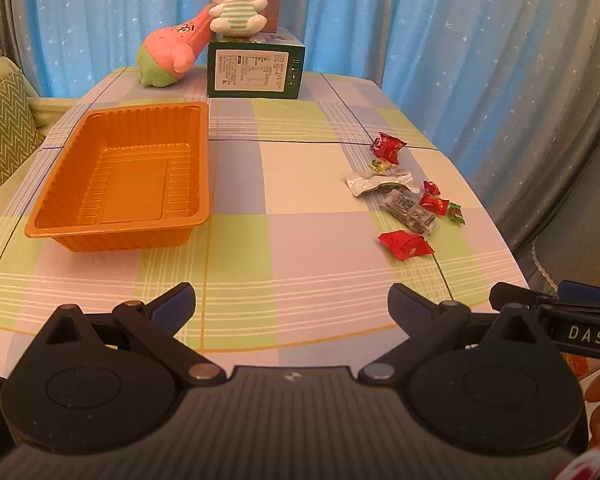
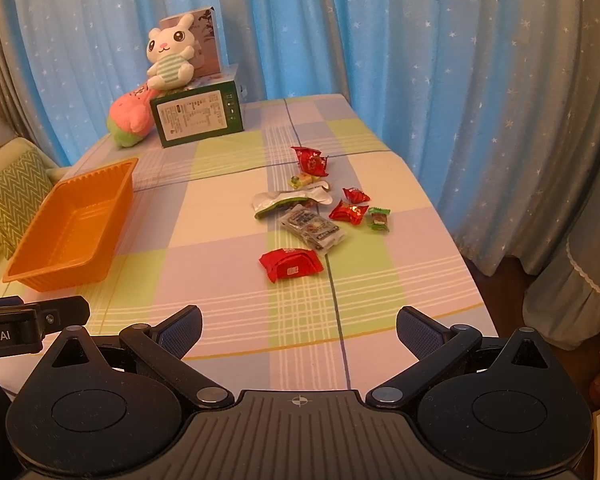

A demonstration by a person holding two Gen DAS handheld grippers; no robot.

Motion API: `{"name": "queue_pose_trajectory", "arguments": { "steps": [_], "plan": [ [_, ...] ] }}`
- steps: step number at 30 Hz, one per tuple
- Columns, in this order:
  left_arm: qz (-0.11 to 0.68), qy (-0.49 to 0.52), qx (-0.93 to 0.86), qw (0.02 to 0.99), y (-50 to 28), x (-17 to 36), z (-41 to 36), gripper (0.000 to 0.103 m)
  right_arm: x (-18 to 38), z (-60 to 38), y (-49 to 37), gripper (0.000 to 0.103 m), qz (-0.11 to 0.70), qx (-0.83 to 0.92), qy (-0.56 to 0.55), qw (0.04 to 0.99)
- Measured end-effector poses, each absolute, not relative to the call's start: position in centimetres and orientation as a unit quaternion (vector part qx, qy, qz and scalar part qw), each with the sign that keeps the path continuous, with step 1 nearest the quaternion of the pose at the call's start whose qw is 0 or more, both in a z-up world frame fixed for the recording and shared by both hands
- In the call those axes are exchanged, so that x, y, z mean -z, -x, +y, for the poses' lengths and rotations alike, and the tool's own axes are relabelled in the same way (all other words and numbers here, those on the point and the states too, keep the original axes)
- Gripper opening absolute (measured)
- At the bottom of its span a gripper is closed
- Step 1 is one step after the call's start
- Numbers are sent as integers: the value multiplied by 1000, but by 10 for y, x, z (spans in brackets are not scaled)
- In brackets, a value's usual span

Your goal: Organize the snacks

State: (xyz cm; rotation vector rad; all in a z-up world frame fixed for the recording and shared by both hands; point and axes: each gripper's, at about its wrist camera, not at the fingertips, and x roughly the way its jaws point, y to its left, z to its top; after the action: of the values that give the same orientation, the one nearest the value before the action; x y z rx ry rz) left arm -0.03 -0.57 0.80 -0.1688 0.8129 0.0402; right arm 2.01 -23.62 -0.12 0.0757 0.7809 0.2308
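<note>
Orange tray [image 1: 118,176] empty near worktop [image 1: 300,248] left edge, likely destination. Snacks [image 2: 316,208] scattered toward right edge, nearest red packet [image 2: 291,265]. Left gripper [image 1: 291,308] and right gripper [image 2: 299,330] spread wide, holding nothing, hovering over near edge.

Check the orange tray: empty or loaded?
Empty. The orange tray shows its bare ribbed floor; the snacks lie loose on the tablecloth.
</note>
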Motion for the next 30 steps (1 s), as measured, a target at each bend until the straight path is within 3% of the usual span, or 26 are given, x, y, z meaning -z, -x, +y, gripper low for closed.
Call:
{"name": "queue_pose_trajectory", "arguments": {
  "steps": [30],
  "plan": [
    [398,81,-14,914,0,-8,-9,102,1,-237,-21,103,380,-111,-36,917]
  ]
}}
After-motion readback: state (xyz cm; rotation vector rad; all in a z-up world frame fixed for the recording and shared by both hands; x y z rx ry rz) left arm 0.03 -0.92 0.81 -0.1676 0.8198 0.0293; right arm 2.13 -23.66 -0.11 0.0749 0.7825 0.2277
